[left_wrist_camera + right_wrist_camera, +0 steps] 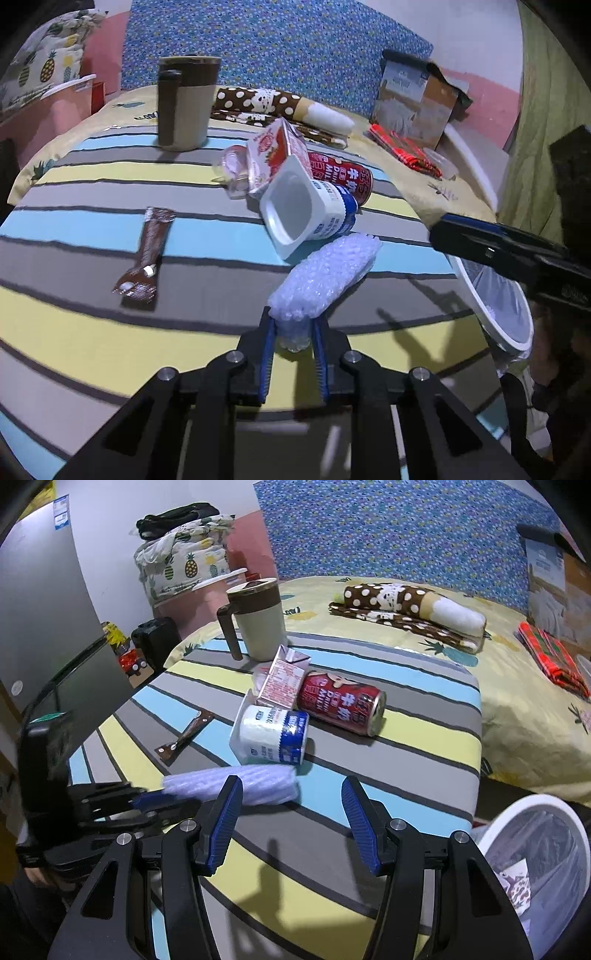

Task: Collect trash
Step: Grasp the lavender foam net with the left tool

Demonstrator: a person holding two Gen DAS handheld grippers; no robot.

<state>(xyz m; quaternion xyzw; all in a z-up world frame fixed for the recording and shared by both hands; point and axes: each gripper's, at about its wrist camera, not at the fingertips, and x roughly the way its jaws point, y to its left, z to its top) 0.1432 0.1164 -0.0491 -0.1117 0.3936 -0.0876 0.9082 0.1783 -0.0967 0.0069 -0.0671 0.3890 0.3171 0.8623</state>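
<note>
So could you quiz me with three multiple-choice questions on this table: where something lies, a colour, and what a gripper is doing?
1. Where is the bin?
A. beside the table edge
B. on the bed
C. under the mug

2. What colour is the can?
A. green
B. red
C. black

3. What is the left gripper doing?
A. hanging open over the mug
B. holding the can
C. shut on the bubble wrap

Answers: 1 A, its white rim sits off the striped cloth's corner. 2 B, its side is red. 3 C, both blue pads pinch the wrap's end.
</note>
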